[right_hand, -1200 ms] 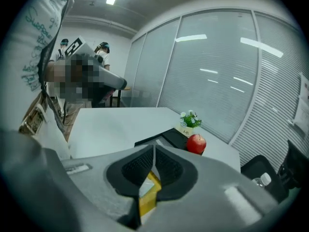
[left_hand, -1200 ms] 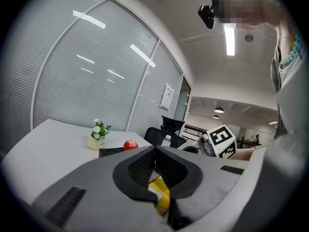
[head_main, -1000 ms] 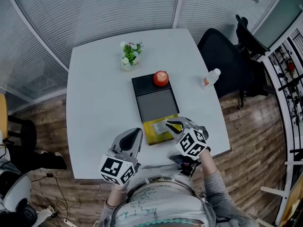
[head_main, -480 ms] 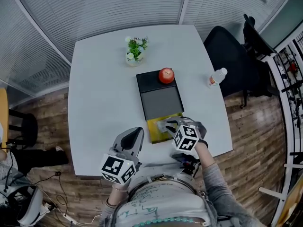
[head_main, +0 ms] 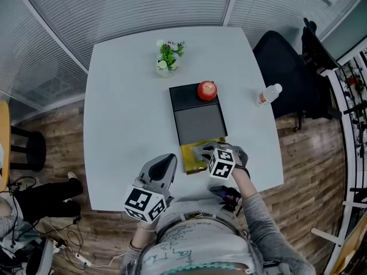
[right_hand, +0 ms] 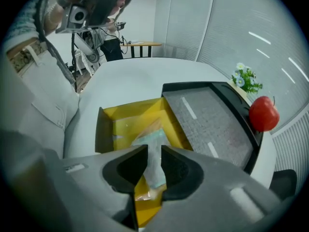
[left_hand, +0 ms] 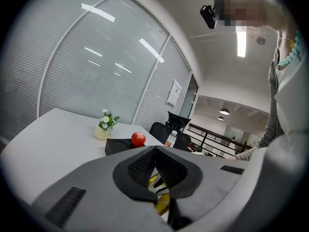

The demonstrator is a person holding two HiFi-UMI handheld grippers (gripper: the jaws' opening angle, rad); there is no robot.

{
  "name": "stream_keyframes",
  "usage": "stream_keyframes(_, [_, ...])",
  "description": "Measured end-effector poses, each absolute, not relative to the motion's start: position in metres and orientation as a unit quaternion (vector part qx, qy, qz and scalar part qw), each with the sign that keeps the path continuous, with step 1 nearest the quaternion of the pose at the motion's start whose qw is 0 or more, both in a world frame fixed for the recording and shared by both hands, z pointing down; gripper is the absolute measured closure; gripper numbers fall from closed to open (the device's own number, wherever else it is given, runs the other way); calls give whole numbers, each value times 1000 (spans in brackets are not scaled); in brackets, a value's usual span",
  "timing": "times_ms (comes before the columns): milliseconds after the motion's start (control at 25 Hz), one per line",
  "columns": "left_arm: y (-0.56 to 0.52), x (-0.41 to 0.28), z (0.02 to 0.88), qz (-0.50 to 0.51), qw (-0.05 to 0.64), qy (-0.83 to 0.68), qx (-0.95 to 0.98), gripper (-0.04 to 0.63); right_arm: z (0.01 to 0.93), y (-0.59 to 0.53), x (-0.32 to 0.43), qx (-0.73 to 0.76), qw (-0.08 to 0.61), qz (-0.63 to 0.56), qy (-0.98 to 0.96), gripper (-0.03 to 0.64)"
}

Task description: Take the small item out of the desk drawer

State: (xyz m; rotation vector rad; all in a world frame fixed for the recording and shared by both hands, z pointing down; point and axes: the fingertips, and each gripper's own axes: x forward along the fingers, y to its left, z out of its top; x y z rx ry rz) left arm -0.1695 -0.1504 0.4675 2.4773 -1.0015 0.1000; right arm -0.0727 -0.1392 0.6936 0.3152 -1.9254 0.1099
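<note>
The yellow drawer [right_hand: 126, 116] is open, packet [right_hand: 150, 138] not out.
The right gripper [right_hand: 154, 154] has just been opening, packet between its jaws; the left gripper [left_hand: 155, 151] is closed, empty.

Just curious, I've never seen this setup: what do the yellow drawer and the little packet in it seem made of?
The drawer looks like smooth, faintly glossy yellow plastic: thin straight walls, soft reflections. The packet seems to be clear, crinkly plastic film over something pale green; wrinkles and glints suggest so, contents unclear.
</note>
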Motion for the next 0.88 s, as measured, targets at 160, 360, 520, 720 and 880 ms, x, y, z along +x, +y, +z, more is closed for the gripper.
stream_keyframes(160, [-150,-168,469,36,237,-362,901,597,706,-137,-72,127,571,61,-809,537])
stream_keyframes(360, [-152,-168,472,37,240,-359,901,597,711,-139,-72,128,570,74,-808,544])
stream_keyframes(520, [-153,-167,471,38,240,-356,902,597,710,-140,-73,129,566,83,-810,565])
stream_keyframes(720, [-148,-163,471,46,233,-350,906,597,710,-139,-73,130,570,75,-808,588])
stream_keyframes(880, [-144,-156,468,45,231,-341,910,597,706,-137,-71,129,575,69,-805,614])
